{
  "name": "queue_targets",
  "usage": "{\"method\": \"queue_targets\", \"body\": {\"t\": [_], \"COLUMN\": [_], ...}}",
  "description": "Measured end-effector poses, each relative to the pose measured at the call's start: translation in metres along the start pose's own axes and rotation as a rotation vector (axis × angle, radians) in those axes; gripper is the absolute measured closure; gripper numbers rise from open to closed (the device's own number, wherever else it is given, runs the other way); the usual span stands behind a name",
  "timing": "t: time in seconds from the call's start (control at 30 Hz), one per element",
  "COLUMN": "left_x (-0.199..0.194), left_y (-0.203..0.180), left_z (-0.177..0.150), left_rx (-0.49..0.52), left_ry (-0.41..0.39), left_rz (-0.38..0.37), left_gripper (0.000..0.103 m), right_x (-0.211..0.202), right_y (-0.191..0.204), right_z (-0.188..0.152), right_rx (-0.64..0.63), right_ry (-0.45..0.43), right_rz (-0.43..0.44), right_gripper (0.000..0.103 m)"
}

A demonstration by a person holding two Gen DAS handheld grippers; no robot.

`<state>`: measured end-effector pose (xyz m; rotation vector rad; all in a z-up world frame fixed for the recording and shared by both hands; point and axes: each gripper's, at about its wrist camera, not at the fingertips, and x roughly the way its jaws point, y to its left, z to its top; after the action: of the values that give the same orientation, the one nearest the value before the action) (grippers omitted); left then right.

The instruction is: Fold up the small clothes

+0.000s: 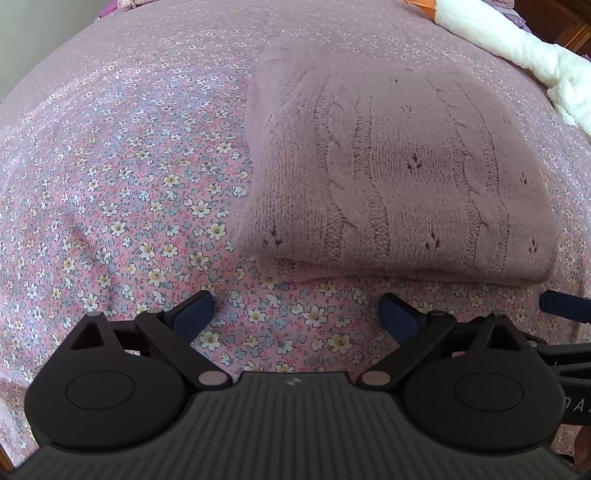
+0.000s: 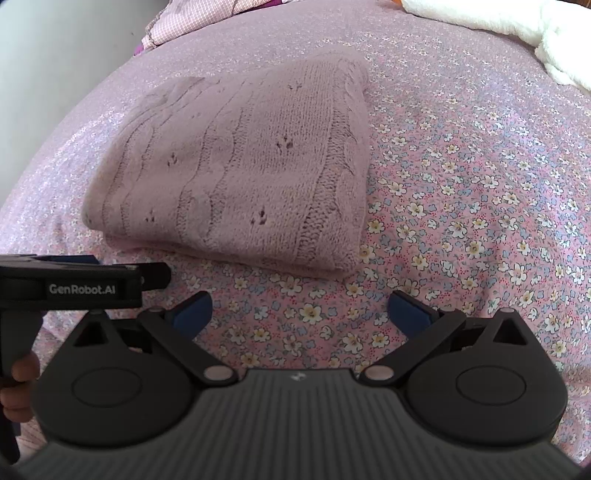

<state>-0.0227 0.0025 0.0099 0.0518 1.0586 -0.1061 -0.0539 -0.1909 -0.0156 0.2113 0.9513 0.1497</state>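
Note:
A pink cable-knit sweater (image 1: 399, 173) lies folded into a neat rectangle on the flowered bedsheet (image 1: 129, 184). My left gripper (image 1: 295, 314) hovers open just short of its near edge, nothing between the blue pads. In the right wrist view the same folded sweater (image 2: 243, 177) sits ahead and to the left, and my right gripper (image 2: 299, 312) stands open over bare sheet near the sweater's front right corner. The left gripper's body (image 2: 81, 284) shows at the left edge, held by a hand (image 2: 22, 384). One blue fingertip of the right gripper (image 1: 561, 304) peeks in at the right of the left wrist view.
A white fluffy garment (image 1: 517, 51) lies at the far right of the bed, also seen as white fluffy fabric (image 2: 517, 26). A checked pink pillow (image 2: 192, 22) rests by the wall at the back. Flowered sheet (image 2: 480, 184) spreads right of the sweater.

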Motion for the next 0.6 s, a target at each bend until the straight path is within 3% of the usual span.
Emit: {"method": "queue_targets", "body": {"t": [0.6], "left_x": [-0.0047], "left_y": [-0.0007], "left_z": [-0.0055], "left_rx": [0.002], "left_ry": [0.001], "left_rz": [-0.001], "left_gripper": [0.003], "right_x": [0.0], "right_y": [0.0022], "right_z": [-0.0007], "right_rx": [-0.006], "right_ry": [-0.001], "right_rz": [-0.006], "right_gripper": [0.0]}}
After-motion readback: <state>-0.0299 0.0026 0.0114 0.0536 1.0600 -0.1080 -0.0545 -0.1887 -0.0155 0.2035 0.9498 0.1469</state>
